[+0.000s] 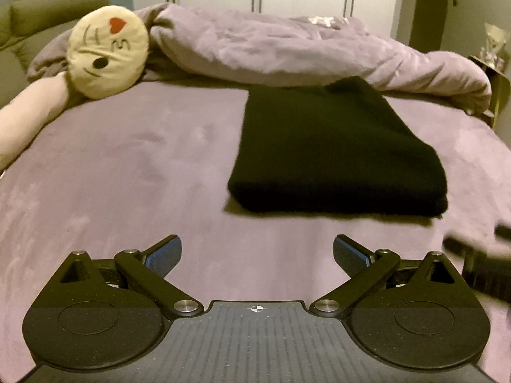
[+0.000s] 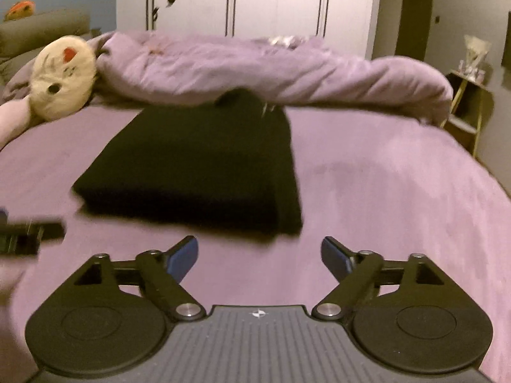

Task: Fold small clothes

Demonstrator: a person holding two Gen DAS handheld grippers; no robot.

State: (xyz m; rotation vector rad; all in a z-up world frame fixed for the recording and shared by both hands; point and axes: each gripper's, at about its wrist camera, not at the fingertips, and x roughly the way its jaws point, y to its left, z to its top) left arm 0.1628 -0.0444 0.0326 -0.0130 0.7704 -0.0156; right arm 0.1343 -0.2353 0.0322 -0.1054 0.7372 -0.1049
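Black garment (image 1: 335, 146) lies folded into a thick rectangle on the purple bed sheet (image 1: 127, 175), its far end touching the bunched purple duvet (image 1: 271, 48). Both grippers hover over the sheet near the fold's front edge, apart from it: the left gripper (image 1: 257, 252) has its fingers released and empty, and so does the right gripper (image 2: 259, 253). A round cream plush pillow (image 1: 108, 52) leans at the duvet's left end.
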